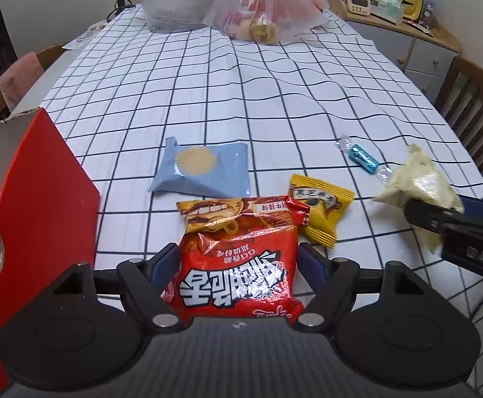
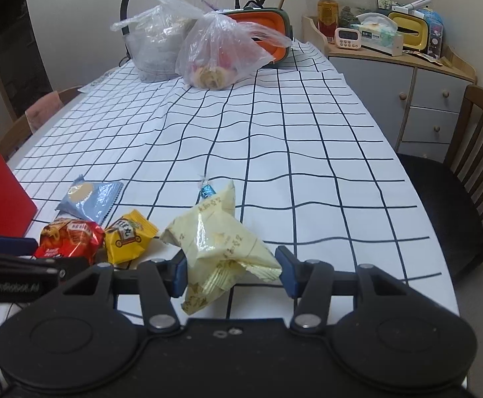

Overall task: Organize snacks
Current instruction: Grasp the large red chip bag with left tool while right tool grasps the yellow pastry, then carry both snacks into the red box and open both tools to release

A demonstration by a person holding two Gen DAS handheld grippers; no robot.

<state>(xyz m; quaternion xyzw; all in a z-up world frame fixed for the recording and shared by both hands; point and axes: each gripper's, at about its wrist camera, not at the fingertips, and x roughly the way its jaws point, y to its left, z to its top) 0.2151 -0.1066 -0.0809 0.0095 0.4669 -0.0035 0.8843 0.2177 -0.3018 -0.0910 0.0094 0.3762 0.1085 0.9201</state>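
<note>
We hold two grippers over the near edge of a table covered with a white grid-lined cloth (image 1: 241, 76). The left gripper (image 1: 238, 265) has its blue pads against both sides of a red snack bag (image 1: 238, 265); the bag's long axis runs away from us, along the fingers, its torn-looking top end pointing toward the far edge and its print upside down in the left wrist view. The jaws stand fairly wide, pinching the bag across its width. Just left of it, at the near left corner, stands a red box (image 1: 42, 199) with an open flap.

The right gripper (image 2: 231, 268) has a pale yellow packet (image 2: 218, 242) between its fingers. The packet is crumpled, its long axis tilted, one end near the camera and the other pointing up and away toward the far edge. The left pad touches it; on the right we cannot tell whether the pad (image 2: 287, 275) presses the wrapper or stands just clear.

On the cloth near the near edge lie a yellow packet (image 1: 321, 212), touching the red bag's right side, a light blue packet (image 1: 201, 172) just beyond the red bag, lying crosswise, and a blue twist-wrapped candy (image 1: 362, 157) pointing diagonally, just beside the pale packet. At the far edge sit two clear plastic bags (image 1: 264, 6).
</note>
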